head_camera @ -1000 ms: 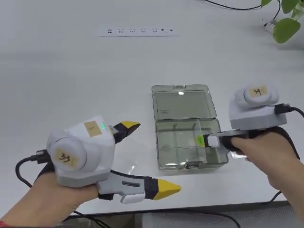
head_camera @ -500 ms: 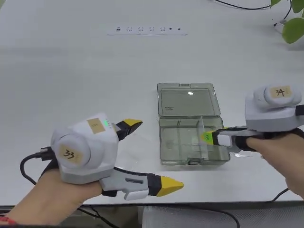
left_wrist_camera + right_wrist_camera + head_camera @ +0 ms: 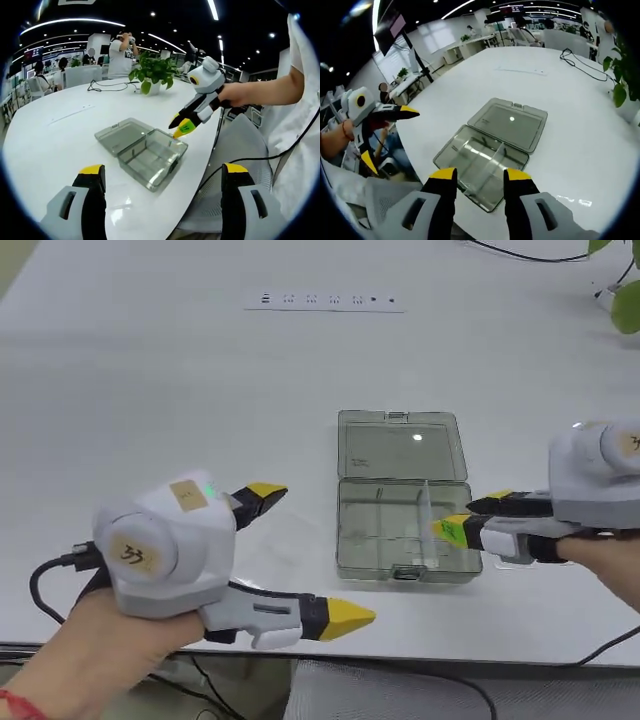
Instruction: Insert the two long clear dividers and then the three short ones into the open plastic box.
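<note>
Smoky plastic marks the box in the head view. It lies open on the white bench, with its lid flat behind the base. One clear divider stands upright toward the base's right end. The right gripper hangs at the box's right edge with its fingers a little apart and its lower tip just beside that divider. Whether it touches, I cannot tell. The left gripper sits well left of the box, fingers spread wide and holding nothing.

In the left gripper view, the left gripper frames the box from a distance, and nothing braces the box. The right gripper hovers over its far corner.

In the right gripper view, the right gripper shows its fingers partly apart, with nothing I can make out between them. The divider rises from the base of the box just ahead. The left gripper is off to the side.

The main risk looks like a sideways nudge from that near fingertip, which could tip the seated divider out of its slots. The box is light and unheld, so it may skate on the smooth bench under any downward push. The clear dividers are hard to see, so a pinch could miss or close on an edge and skew the piece.
</note>
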A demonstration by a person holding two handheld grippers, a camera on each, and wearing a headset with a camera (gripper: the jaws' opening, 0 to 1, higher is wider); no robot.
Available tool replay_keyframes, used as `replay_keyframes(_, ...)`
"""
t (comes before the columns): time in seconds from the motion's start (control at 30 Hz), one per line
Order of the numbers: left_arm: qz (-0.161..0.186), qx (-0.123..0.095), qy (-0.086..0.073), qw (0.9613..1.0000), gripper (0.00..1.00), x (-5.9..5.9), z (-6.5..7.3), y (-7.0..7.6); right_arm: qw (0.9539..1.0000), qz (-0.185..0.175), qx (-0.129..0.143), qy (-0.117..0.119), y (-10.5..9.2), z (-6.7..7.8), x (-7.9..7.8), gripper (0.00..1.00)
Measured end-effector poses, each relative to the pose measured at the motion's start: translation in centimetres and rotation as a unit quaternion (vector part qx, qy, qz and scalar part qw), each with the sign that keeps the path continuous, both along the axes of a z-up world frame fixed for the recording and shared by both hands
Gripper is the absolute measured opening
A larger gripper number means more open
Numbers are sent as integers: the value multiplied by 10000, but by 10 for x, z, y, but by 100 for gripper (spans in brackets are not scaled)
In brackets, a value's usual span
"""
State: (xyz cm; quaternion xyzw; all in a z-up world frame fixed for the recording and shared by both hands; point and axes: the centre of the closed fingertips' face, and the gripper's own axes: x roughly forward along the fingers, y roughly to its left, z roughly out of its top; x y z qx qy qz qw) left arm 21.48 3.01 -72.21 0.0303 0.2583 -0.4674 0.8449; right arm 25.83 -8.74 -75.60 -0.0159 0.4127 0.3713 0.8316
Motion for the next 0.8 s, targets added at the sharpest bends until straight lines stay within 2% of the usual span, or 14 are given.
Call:
replay_keyframes(0.1,92,76,-18,9999,98,1,0,4,9999,142,17,-79,-3,5,-4,41)
replay_keyframes(0.23,183,174,-13,9997,98,2,-2,9,9987,436,48,-276,-6,10,-8,50)
replay_keyframes(0.4,256,332,41,9991,98,0,-8,15,9968,659,114,-441,-13,16,-14,55)
replay_keyframes(0.53,320,515,169,9980,96,-2,-17,20,9941,896,44,-616,-20,15,-21,61)
replay_keyframes(0.7,378,688,320,9964,94,-2,-27,25,9924,994,52,-717,-31,15,-30,67)
replay_keyframes(0.77,443,821,503,9944,93,-2,-35,28,9918,1024,61,-767,-33,14,-32,70)
replay_keyframes(0.8,450,867,540,9938,91,-1,-39,29,9913,1052,43,-784,-36,13,-35,71)
